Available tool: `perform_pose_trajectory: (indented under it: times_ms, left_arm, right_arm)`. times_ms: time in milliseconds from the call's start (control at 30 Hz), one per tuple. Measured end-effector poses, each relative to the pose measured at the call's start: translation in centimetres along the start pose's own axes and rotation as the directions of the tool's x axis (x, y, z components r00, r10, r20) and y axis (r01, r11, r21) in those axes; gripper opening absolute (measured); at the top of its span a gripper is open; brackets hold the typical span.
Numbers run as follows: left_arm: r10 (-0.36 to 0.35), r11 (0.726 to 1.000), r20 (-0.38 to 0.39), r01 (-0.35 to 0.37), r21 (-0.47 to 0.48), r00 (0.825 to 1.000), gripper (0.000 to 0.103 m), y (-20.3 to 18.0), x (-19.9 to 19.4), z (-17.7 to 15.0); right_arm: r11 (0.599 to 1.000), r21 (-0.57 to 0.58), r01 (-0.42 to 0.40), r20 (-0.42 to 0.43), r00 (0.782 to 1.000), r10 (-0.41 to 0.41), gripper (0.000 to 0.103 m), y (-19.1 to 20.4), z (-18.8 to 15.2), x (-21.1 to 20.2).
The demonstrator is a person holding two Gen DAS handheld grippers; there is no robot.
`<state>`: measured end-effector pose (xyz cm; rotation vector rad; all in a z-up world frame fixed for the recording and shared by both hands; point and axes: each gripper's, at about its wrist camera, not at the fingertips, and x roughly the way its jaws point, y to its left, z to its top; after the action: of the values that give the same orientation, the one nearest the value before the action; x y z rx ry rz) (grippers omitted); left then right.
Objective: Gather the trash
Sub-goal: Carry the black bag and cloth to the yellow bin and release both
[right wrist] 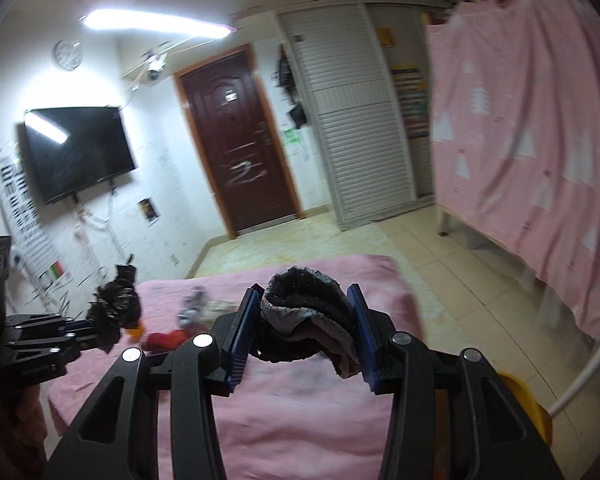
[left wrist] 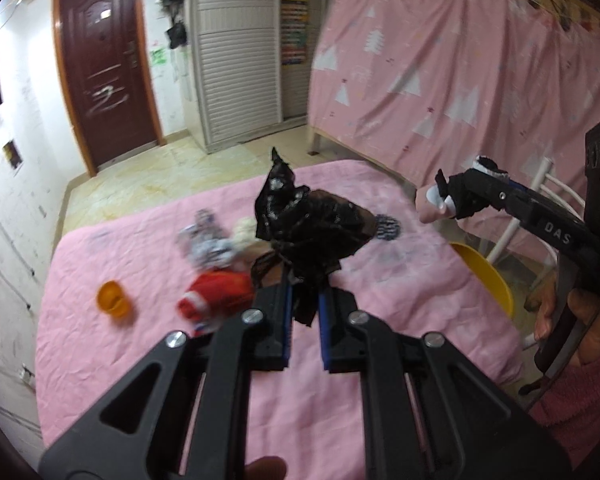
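We had the left gripper (left wrist: 305, 308) clamped tight on the gathered neck of a black plastic bag (left wrist: 312, 224), which hung crumpled above the pink-covered surface (left wrist: 340, 360). The film looked thin, light and limp; pinched at the bunched neck it seemed secure, though we judged it could tear or slide if tugged. The right gripper (right wrist: 302, 320) was closed partway around a soft wad of dark and grey fabric (right wrist: 304, 308), apparently a sock or rag, held off the surface between the blue pads (right wrist: 244, 328). It seemed light and squashy, so a grip across its bulk suited it, while loose ends could snag. More trash lay on the surface beyond the bag: a red crumpled piece (left wrist: 216, 292), a pale patterned heap (left wrist: 212, 244) and an orange cup (left wrist: 114, 298). We thought the cup stiffer and best taken by its rim, the crumpled pieces by their thickest fold.
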<state>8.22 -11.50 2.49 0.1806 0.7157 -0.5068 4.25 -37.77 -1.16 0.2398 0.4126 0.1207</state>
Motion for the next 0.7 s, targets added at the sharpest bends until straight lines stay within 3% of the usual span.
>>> perform_pose_trajectory:
  times_ms: [167, 567, 700]
  left_arm:
    - [-0.041, 0.997, -0.021, 0.042, 0.061, 0.999, 0.010, -4.2, 1.4, 1.1]
    - [-0.108, 0.975, -0.061, 0.118, 0.187, 0.992, 0.010, -12.6, 3.3, 2.5]
    - [-0.125, 0.964, -0.070, 0.138, 0.226, 0.990, 0.010, -15.2, 3.8, 3.1]
  right_arm:
    - [0.996, 0.060, 0.073, 0.011, 0.997, -0.074, 0.039, -4.8, -1.0, -2.2]
    - [0.968, 0.160, 0.191, 0.021, 0.980, -0.197, 0.039, -12.1, -3.1, -5.2]
    - [0.962, 0.176, 0.208, -0.010, 0.978, -0.209, 0.045, -13.5, -3.7, -4.9]
